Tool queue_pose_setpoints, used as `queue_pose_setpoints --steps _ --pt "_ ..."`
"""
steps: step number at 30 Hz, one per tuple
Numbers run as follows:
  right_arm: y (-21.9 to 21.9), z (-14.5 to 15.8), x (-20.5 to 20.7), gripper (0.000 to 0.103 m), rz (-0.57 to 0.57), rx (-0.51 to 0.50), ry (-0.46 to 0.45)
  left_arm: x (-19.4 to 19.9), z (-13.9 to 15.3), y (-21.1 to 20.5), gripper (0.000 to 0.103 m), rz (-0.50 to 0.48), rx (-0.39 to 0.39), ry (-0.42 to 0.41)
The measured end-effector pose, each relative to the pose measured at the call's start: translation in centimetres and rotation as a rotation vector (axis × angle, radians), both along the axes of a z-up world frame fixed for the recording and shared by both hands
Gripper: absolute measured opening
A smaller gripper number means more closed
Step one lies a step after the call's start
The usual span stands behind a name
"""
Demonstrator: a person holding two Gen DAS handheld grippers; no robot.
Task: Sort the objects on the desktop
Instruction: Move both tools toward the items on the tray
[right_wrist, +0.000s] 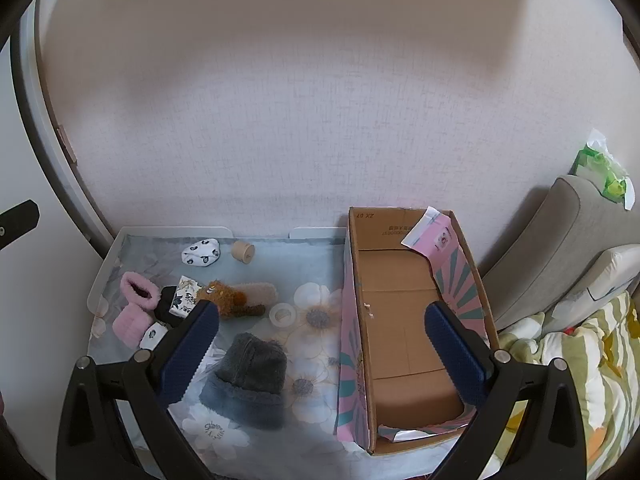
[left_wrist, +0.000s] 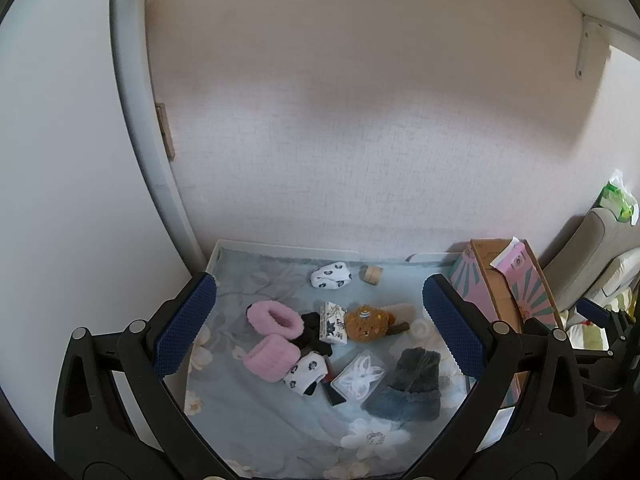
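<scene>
Hovering over the floral-cloth surface, my left claw and right claw both gape fully wide — holding nothing. Pink fluffy booties sit at nine o'clock of the brown plush toy, the grey knitted hat at six; the open cardboard box stands at three.

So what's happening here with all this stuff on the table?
A person is holding two tongs above a table with a floral cloth, about to sort clutter. The left tongs and right tongs are both open and hold nothing. Pink fuzzy booties, a grey knit hat and a brown plush toy lie loose. The cardboard box is empty.
</scene>
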State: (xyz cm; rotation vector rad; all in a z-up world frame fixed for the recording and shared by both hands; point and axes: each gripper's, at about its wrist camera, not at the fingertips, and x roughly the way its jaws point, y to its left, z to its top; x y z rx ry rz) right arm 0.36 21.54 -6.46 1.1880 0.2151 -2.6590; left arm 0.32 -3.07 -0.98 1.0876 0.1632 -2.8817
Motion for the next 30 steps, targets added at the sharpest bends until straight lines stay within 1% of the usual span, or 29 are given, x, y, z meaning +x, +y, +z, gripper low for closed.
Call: queue_pose_setpoints --steps 7,9,19,30 --pt "-0.2 0.1 -0.1 0.103 0.004 0.006 -0.002 -0.1 0.0 0.0 0.103 -0.003 -0.002 0.001" --pt "-0.2 0.1 -0.1 0.103 0.024 -0.003 -0.002 -0.1 0.0 0.1 0.103 -0.004 -0.001 0.001" --pt "-0.6 -0.1 -0.3 0.103 0.042 -0.003 -0.01 0.3 0.0 0.1 0.103 0.004 -0.002 0.002" --pt "-1.0 -0.5 -0.7 0.103 0.062 0.001 -0.025 0.2 0.0 -1.3 0.103 0.027 0.0 -0.004"
